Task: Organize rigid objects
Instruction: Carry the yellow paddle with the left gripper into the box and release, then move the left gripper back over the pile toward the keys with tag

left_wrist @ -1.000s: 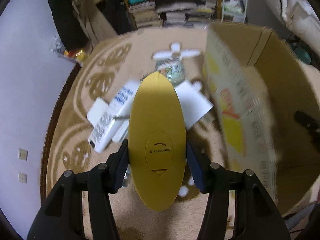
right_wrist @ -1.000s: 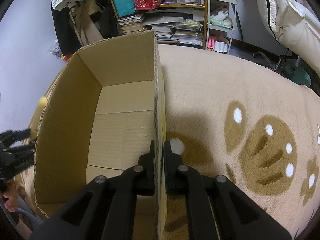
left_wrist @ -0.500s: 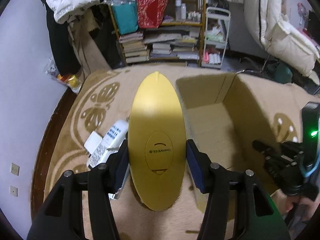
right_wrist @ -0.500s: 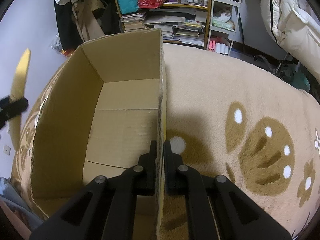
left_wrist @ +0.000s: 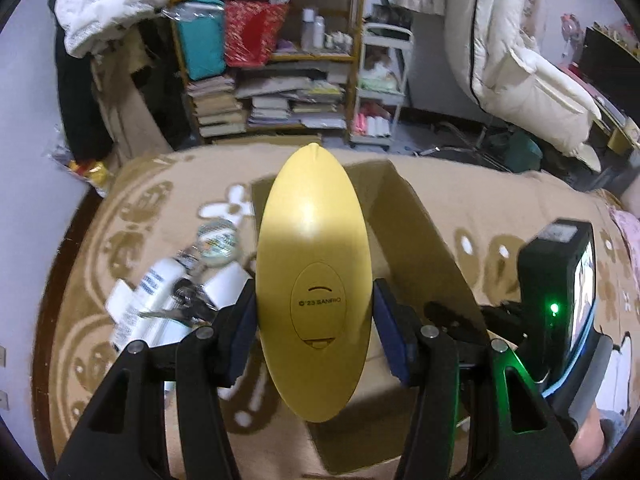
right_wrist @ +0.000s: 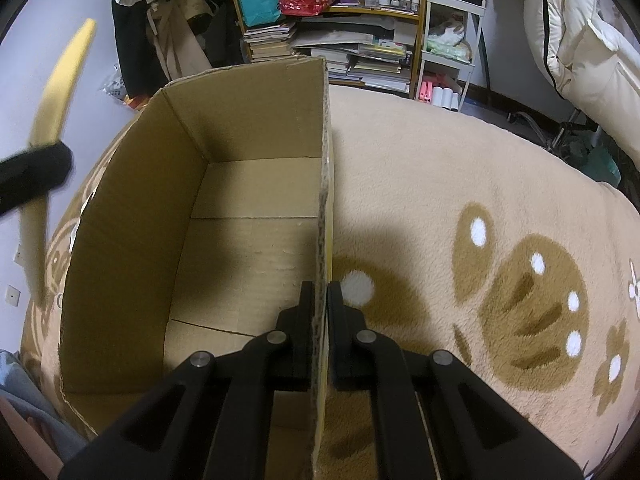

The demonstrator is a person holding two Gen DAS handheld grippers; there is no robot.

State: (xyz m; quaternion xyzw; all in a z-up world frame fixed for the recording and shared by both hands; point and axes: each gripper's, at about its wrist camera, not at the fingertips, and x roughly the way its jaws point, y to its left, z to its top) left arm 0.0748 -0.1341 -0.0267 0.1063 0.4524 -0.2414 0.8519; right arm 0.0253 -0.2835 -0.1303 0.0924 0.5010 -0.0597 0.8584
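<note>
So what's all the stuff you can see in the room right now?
Yellow oval thing: one, yellow, held up near the box.
Cardboard box: one, brown, open and empty, on the rug.
Rug: one, beige with brown pattern, on the floor.
White bottles and boxes: several, white, piled on the rug left of the box.
Round tin: one, pale, beside that pile.
Shelf: one, wooden, full of books, bottles, a teal bag and a red bag.
White cart: one, right of the shelf.
Left tool: black, shut on the yellow oval thing.
Right tool: black, pinching the box's right wall.
</note>
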